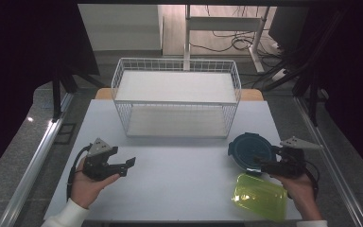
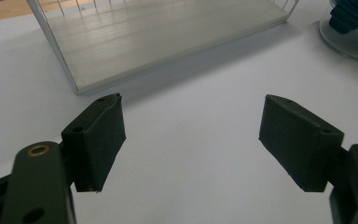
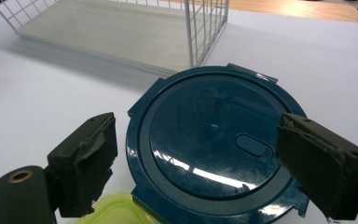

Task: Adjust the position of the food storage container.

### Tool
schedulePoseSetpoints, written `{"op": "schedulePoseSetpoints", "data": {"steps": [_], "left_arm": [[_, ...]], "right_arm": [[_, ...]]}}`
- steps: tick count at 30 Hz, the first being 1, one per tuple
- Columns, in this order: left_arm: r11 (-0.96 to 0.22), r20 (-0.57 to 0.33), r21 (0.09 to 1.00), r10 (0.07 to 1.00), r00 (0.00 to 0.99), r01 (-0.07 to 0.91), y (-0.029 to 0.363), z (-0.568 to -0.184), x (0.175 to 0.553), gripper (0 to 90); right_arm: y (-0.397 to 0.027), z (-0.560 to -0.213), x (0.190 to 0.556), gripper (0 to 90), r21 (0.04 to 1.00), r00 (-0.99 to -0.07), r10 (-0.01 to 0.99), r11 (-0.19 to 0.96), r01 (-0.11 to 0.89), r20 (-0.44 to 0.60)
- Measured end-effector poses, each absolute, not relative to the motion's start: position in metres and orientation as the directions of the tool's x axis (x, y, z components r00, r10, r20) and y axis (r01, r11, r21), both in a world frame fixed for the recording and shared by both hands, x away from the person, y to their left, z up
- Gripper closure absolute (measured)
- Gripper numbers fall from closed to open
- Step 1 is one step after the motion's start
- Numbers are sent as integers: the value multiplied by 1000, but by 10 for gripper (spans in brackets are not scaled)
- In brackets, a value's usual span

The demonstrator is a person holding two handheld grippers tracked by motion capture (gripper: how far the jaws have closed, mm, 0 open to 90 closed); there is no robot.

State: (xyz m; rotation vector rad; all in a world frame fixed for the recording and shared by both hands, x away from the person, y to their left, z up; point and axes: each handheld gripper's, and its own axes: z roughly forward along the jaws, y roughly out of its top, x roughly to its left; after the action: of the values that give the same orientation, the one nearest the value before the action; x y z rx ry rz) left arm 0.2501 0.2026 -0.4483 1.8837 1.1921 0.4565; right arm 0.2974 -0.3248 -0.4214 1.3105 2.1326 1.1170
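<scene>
- On the white table [image 1: 179, 170], the biggest thing I logged was a white wire rack [image 1: 176, 97] with two shelves, standing at the far middle, its open front facing the person.
- Right of the rack's near corner sat a round container with a dark blue lid [image 1: 249, 150]; the lid was on, with tabs at its rim and a small oval mark on top. From the left gripper view I saw the clear wall under the lid at the upper right.
- Just nearer the person than the round one lay a yellow-green rectangular container [image 1: 260, 196], near the table's front right edge. From the right gripper view its corner touched or slipped under the blue lid's near edge; I could not tell which.
- Left gripper [image 1: 128, 167] was held in the left hand [image 1: 89, 185] over bare table at the front left, well apart from both containers. Its jaws stood wide apart with nothing between them, pointing toward the rack's lower shelf.
- Right gripper [image 1: 262, 163] was held in the right hand [image 1: 300, 187] at the blue lid's near right side. Its jaws were spread wide, one on either side of the lid, gripping nothing; I could not tell whether they touched it.
</scene>
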Motion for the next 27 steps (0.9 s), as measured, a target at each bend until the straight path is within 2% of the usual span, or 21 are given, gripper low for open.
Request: {"op": "schedulePoseSetpoints", "data": {"steps": [17,27], "left_arm": [[-177,-146,783,880,452,597,215,-450,243,213],[-209,-127,778,871,474,592,209,-450,244,215]], "right_arm": [[-318,-423,297,156,785,-508,858,261,562,79],[-318,-422,296,199,784,-520,851,277,556,67]]}}
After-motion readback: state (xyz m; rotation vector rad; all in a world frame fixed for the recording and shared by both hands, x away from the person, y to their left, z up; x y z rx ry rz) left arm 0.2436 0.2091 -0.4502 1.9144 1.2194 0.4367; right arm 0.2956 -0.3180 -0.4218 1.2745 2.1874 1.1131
